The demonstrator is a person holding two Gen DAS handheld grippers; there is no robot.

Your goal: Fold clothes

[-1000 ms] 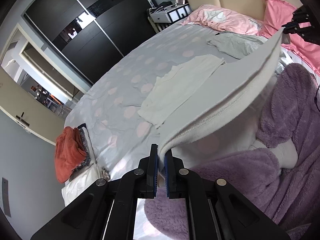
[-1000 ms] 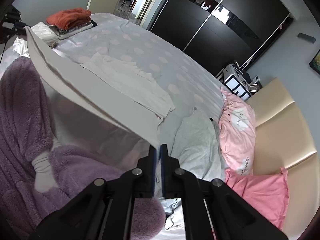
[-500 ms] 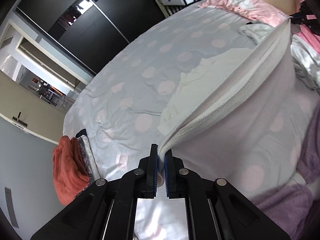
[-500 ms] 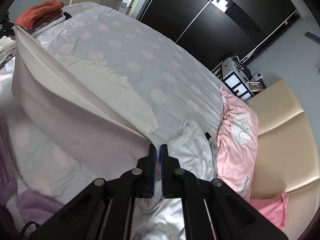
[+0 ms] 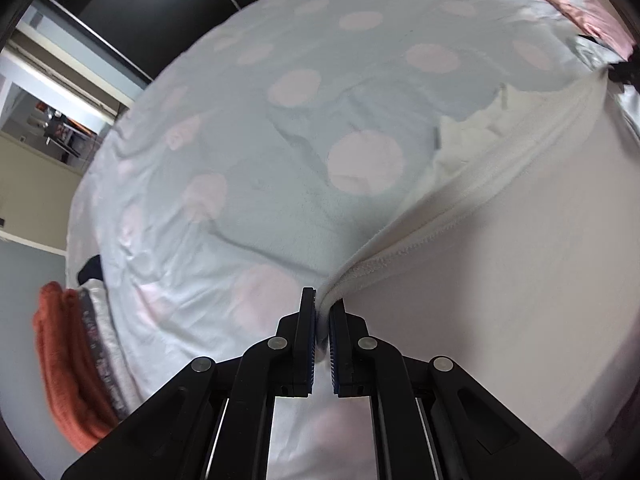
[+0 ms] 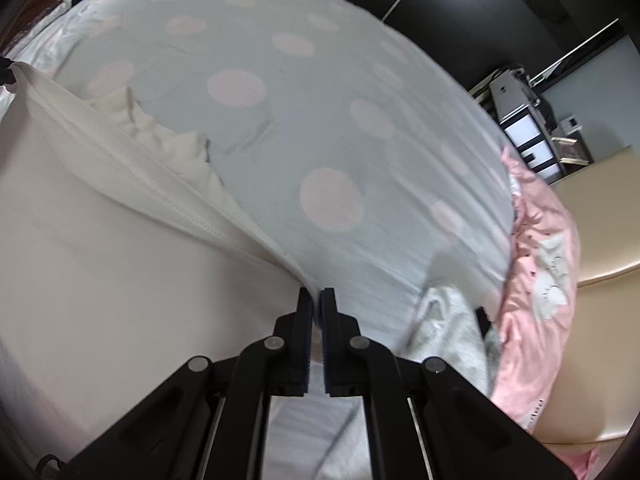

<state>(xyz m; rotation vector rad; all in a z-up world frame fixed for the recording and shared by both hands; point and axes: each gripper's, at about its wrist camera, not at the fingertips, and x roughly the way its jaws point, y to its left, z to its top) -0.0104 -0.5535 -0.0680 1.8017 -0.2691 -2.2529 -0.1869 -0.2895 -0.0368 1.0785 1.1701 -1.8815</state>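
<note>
Pinching hard, the left claw (image 5: 323, 304) has its jaws nearly closed on one corner of the cream garment (image 5: 500, 240), and the right claw (image 6: 316, 300) is clamped the same way on the other corner. Between the two, the stitched hem runs taut, and the cloth hangs down as a wide sheet to the right of the left claw and to the left of the right one. Beyond the hem a rumpled bit of the same cream fabric lies on the dotted bedsheet (image 5: 280, 140), ahead of both claws.

Only the left view catches the orange folded pile (image 5: 64, 364), down to that claw's left at the bed edge. Only the right view gives the grey garment (image 6: 448, 328) just right of its claw, the pink pillow (image 6: 536, 280) beyond that, and the beige headboard (image 6: 600, 240).

The cream garment looks soft and thick, smooth across the hanging face, with a doubled seam along the top edge.
</note>
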